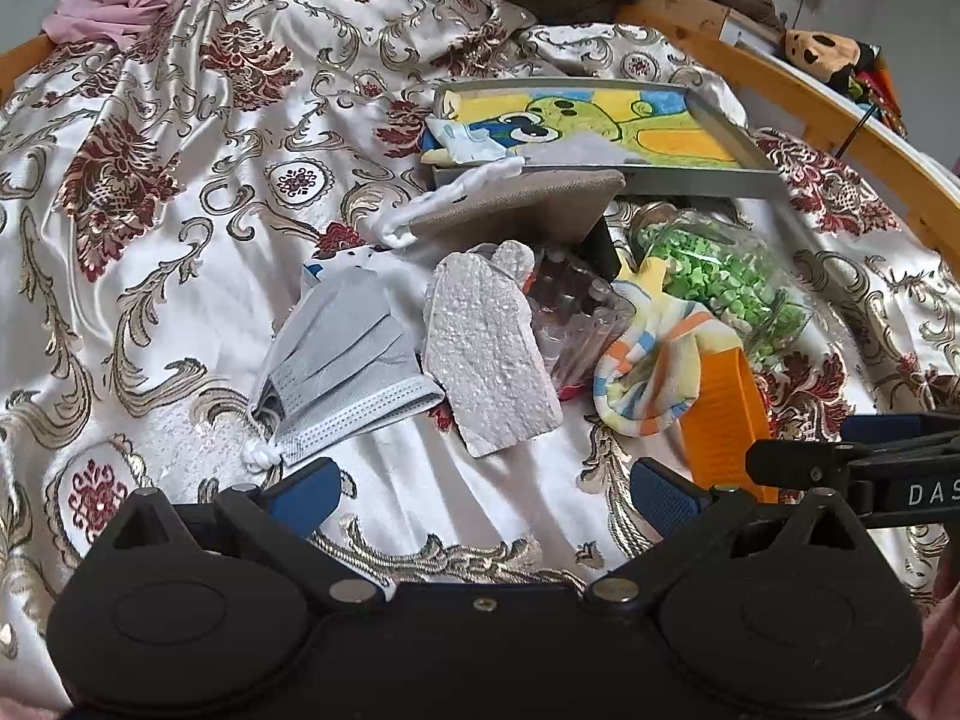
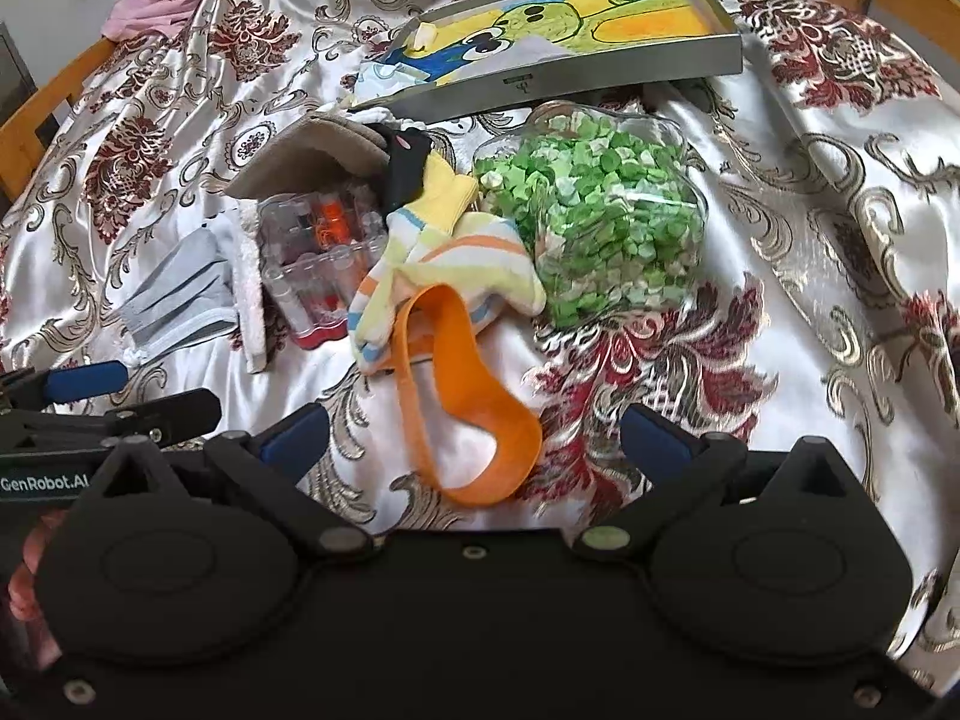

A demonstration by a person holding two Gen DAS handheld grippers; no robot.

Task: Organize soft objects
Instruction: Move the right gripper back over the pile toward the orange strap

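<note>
A pile lies on the patterned bedspread (image 1: 180,210). A grey face mask (image 1: 342,354) (image 2: 174,300), a white foam slab (image 1: 486,354), a striped yellow sock (image 1: 654,354) (image 2: 444,258) and an orange band (image 2: 474,396) (image 1: 726,426) lie in it. A beige pad (image 1: 516,204) (image 2: 306,156) leans over the pile. My left gripper (image 1: 483,489) is open and empty just short of the mask and foam. My right gripper (image 2: 474,438) is open, its fingers on either side of the orange band's near loop.
A clear jar of green paper stars (image 2: 600,210) (image 1: 726,276) lies beside the sock. A clear plastic case (image 2: 324,258) (image 1: 576,312) sits mid-pile. A grey tray with a cartoon drawing (image 1: 600,126) (image 2: 570,36) lies behind. The wooden bed frame (image 1: 810,96) runs along the right.
</note>
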